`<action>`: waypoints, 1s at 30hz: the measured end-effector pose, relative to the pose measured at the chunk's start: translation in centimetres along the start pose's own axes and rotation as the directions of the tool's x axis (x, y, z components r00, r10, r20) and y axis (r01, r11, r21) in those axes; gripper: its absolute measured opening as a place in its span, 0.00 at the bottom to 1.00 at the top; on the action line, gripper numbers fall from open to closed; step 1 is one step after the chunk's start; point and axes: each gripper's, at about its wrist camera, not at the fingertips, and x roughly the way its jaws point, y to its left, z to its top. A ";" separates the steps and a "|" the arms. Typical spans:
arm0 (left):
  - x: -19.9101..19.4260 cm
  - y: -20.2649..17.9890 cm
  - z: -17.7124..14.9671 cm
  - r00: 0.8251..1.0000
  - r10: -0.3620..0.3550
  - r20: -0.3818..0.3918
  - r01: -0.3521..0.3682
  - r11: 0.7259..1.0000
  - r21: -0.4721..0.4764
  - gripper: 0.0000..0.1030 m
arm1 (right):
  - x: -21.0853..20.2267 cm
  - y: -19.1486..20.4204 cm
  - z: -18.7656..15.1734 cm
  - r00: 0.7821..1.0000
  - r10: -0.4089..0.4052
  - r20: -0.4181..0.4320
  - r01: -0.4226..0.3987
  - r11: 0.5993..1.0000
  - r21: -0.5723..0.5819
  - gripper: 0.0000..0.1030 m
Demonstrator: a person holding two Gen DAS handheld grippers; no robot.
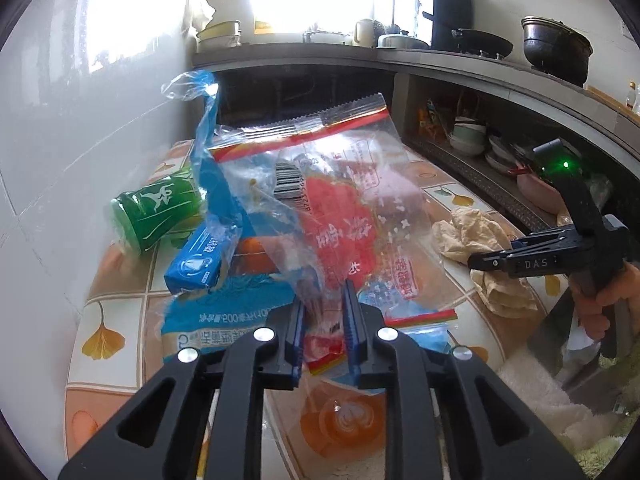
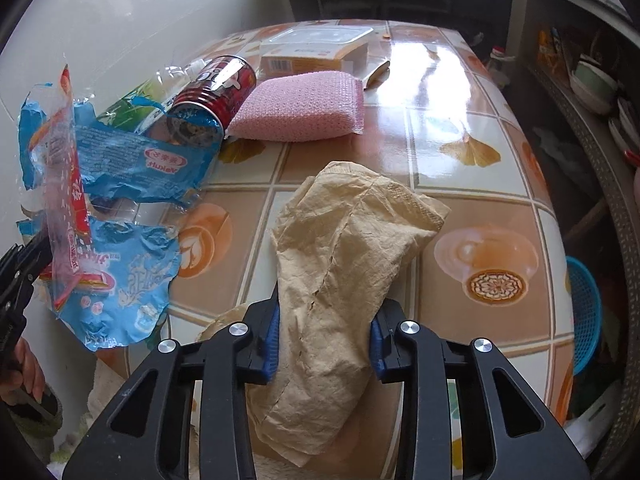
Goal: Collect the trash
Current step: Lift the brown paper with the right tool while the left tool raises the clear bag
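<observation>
Left hand-held gripper (image 1: pixel 326 320) clamps clear wrapper (image 1: pixel 340 200) | right hand-held gripper (image 2: pixel 324 344) clamps brown paper (image 2: pixel 340 260)

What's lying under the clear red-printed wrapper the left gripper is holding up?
Beneath the clear wrapper, pinched in the left gripper, torn blue packaging lies on the table, with a small blue box beside it. Anything under the blue packaging is covered.

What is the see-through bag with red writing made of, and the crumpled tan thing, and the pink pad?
The clear red-printed bag looks like thin glossy plastic film: you can see through it and it has a zigzag sealed edge. The crumpled tan sheet seems to be matte paper, maybe a napkin, with soft creases and a small tear. The pink scrub pad looks like a sponge wrapped in shiny woven mesh.
</observation>
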 end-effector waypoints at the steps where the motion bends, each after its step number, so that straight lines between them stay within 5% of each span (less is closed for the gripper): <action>1: -0.2 0.1 -0.1 1.000 -0.004 0.006 0.004 1.000 -0.013 0.20 | 0.0 0.0 0.0 1.000 -0.001 0.001 0.001 1.000 -0.002 0.31; 7: -1.3 0.9 0.0 0.998 -0.009 0.056 0.011 0.999 -0.045 0.30 | 0.1 0.2 -0.2 1.000 -0.001 0.008 0.001 1.000 -0.005 0.31; 11: -1.1 1.2 0.0 0.999 -0.016 0.042 0.020 0.997 -0.075 0.49 | 0.0 0.2 -0.2 1.000 0.000 0.009 0.000 1.000 -0.008 0.31; 15: -0.7 1.1 0.1 0.999 -0.036 0.025 0.038 0.996 -0.084 0.49 | -0.1 0.2 -0.3 1.000 0.000 0.011 0.000 1.000 -0.006 0.31; 20: 0.8 1.1 0.0 0.999 -0.031 -0.039 0.027 0.994 -0.104 0.29 | -0.1 0.1 -0.3 1.000 0.004 0.014 -0.004 1.000 -0.003 0.31; 26: 1.6 1.5 0.1 0.989 -0.119 -0.089 0.101 0.979 -0.179 0.33 | -0.3 0.1 -0.4 1.000 0.005 0.015 -0.005 1.000 -0.005 0.31; 30: 2.7 1.2 0.2 0.986 -0.086 -0.142 0.059 0.981 -0.182 0.44 | -0.3 0.1 -0.4 1.000 0.008 0.016 -0.008 1.000 -0.003 0.31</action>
